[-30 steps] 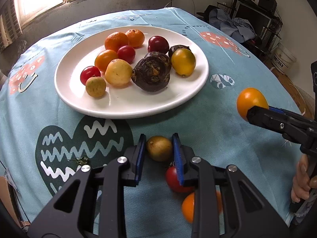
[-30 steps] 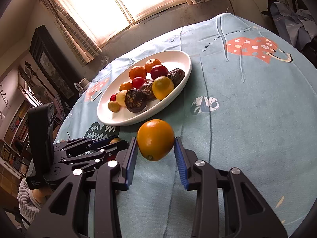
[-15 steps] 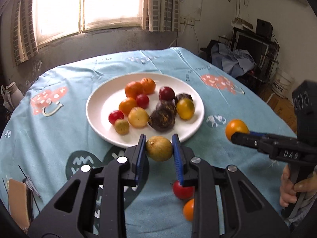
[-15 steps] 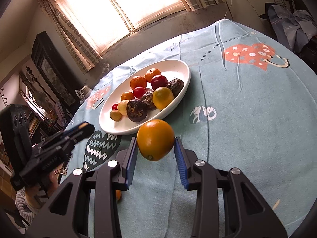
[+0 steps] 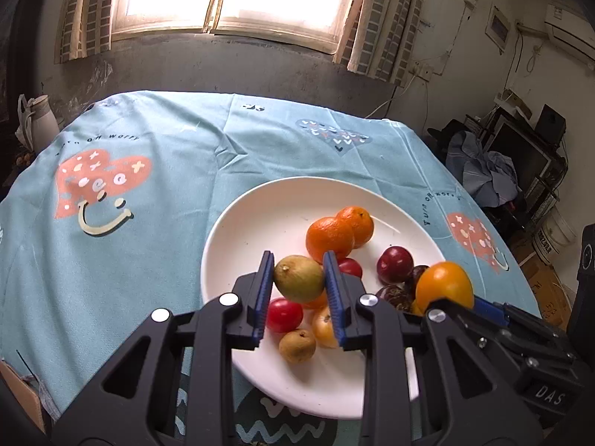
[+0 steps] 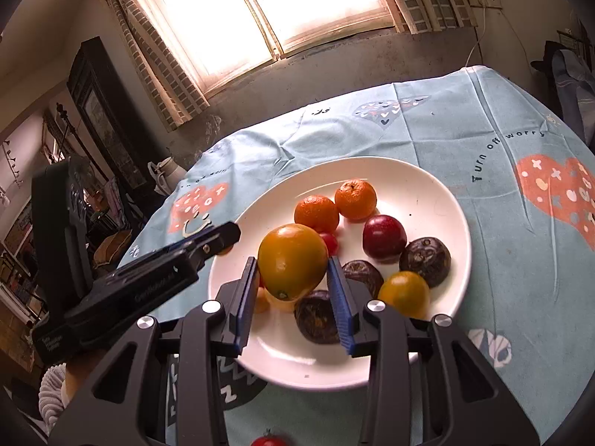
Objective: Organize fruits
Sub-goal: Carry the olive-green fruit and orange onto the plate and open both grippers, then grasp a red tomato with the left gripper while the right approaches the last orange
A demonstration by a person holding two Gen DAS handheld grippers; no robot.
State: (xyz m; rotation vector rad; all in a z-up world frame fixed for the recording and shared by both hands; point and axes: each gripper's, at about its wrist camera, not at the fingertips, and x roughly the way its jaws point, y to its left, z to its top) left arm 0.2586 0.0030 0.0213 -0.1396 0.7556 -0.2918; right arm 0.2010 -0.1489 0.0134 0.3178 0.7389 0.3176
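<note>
My left gripper [image 5: 299, 278] is shut on a yellow-green fruit [image 5: 298, 278] and holds it above the near left part of the white plate [image 5: 253, 223]. My right gripper [image 6: 292, 264] is shut on an orange-yellow fruit [image 6: 292, 260] and holds it above the plate [image 6: 427, 186] too; this fruit also shows in the left wrist view [image 5: 444, 284]. The plate holds two tangerines [image 5: 338, 232], red, dark purple and yellow fruits. The left gripper's body [image 6: 148, 282] shows in the right wrist view.
The plate sits on a round table with a light blue patterned cloth [image 5: 148, 171]. A red tomato [image 6: 267, 440] lies on the cloth near the front edge. A window and wall stand behind the table; clutter and a monitor stand at the right [image 5: 520, 160].
Both grippers rose from the cloth and moved forward over the plate with their fruits. The left one lifted the yellow-green fruit off the cloth.
</note>
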